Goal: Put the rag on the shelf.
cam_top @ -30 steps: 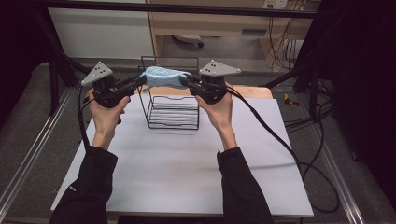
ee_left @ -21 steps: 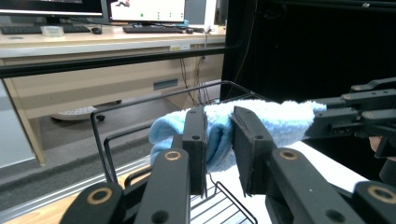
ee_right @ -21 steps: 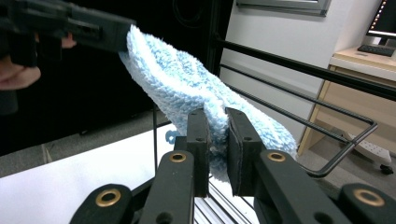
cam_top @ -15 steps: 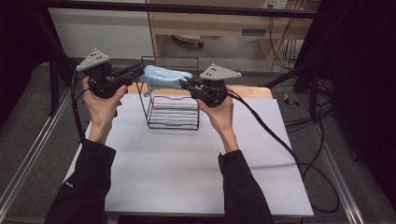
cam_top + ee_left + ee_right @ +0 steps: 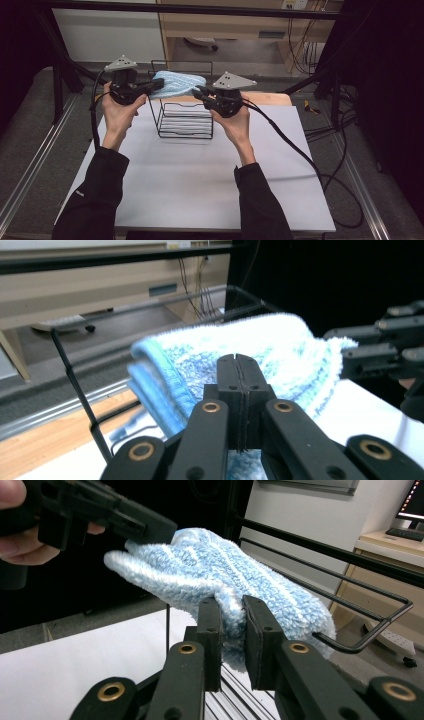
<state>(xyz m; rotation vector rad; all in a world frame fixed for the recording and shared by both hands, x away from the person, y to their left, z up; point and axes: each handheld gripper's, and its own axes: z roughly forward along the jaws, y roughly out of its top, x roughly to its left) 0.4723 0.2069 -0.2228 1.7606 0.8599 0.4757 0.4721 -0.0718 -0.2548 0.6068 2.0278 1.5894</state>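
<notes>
A light blue terry towel (image 5: 177, 82) hangs bunched over the top rail of a black wire rack (image 5: 185, 122) at the back of the table. My right gripper (image 5: 197, 92) is at the towel's right end. In the right gripper view its jaws (image 5: 231, 607) pinch a fold of the towel (image 5: 225, 575). My left gripper (image 5: 151, 86) is at the towel's left end. Its jaws have just been closing, and in the left gripper view the pads (image 5: 240, 362) meet with no cloth showing between them. The towel (image 5: 240, 340) lies just beyond them.
The rack stands on a white table board (image 5: 200, 180) with a wooden strip along its far edge. A black cable (image 5: 300, 150) trails from the right gripper off the table's right side. Black frame bars and a shelf unit stand behind.
The left hand has risen and moved right toward the rack. The towel, earlier stretched between both grippers, now sits bunched on the top rail. The right hand has stayed in place.
</notes>
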